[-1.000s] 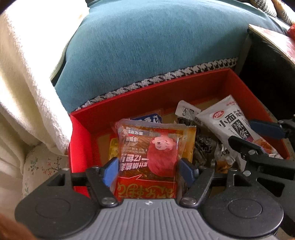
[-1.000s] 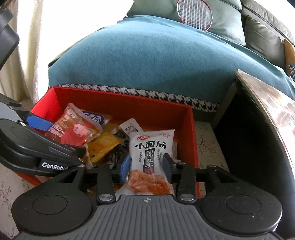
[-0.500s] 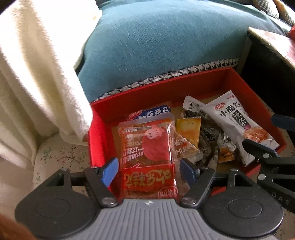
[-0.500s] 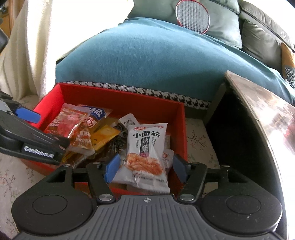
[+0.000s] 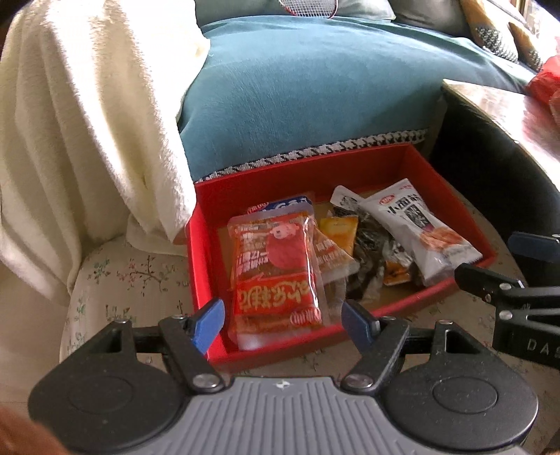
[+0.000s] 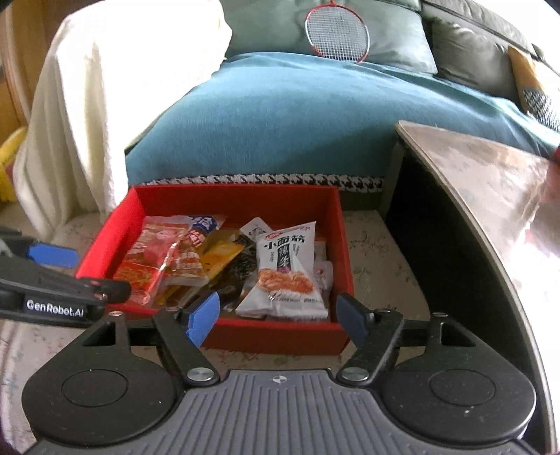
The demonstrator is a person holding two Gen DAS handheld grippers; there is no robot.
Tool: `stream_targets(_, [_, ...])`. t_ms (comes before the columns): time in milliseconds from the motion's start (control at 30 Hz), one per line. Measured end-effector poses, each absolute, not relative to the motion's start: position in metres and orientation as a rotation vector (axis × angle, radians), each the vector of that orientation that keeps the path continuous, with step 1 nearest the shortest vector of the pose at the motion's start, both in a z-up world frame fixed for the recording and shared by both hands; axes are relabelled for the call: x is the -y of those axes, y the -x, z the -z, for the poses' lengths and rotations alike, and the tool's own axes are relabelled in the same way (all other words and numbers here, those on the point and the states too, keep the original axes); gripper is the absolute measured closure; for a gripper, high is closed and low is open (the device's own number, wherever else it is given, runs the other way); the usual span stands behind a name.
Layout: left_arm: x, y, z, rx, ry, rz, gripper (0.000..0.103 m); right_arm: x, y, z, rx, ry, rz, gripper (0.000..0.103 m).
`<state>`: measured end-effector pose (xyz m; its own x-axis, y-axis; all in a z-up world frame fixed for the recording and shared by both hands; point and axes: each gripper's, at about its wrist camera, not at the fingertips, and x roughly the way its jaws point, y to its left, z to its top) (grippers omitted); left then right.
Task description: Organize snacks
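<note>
Lying flat in red box [image 6: 336,227]: white packet [image 6: 285,269] printed "小面筋", right side; red-orange packet [image 5: 276,269] with pig cartoon, left side; yellow sachet [image 5: 341,227] and dark wrappers between them. Left gripper [image 5: 280,320] jaws spread, empty, near box's front edge; its arm reads "GenRobot.AI" in right view. Right gripper [image 6: 278,315] jaws spread, empty, before box. Box sits on floral covering [image 5: 133,276], against teal sofa cushion [image 6: 280,122] with houndstooth trim. Cream blanket [image 5: 87,122] at left, badminton racket [image 6: 337,29] on sofa, glossy tabletop [image 6: 490,182] at right.
</note>
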<state>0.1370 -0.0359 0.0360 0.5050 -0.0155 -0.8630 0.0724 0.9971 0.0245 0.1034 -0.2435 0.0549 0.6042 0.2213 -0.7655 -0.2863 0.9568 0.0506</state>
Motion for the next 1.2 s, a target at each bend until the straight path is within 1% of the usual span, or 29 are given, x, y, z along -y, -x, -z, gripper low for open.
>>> stream_targets(167, [0.037, -0.12, -0.043, -1.018, -0.065, 0.061, 0.035, 0.246, -0.091, -0.054, -0.893, 0.029, -0.296, 0.021])
stream_targets(700, [0.037, -0.087, -0.049, -0.986, -0.071, 0.048, 0.034, 0.247, -0.067, -0.049, -0.93, -0.041, -0.313, 0.018])
stream_targets(867, [0.036, -0.075, -0.047, -0.988, -0.075, 0.047, 0.03, 0.247, -0.058, -0.048, -0.941, -0.052, -0.319, 0.017])
stream_targets(1200, [0.037, -0.061, -0.048, -0.987, -0.088, 0.051, 0.028, 0.247, -0.043, -0.048, -0.955, -0.079, -0.337, 0.017])
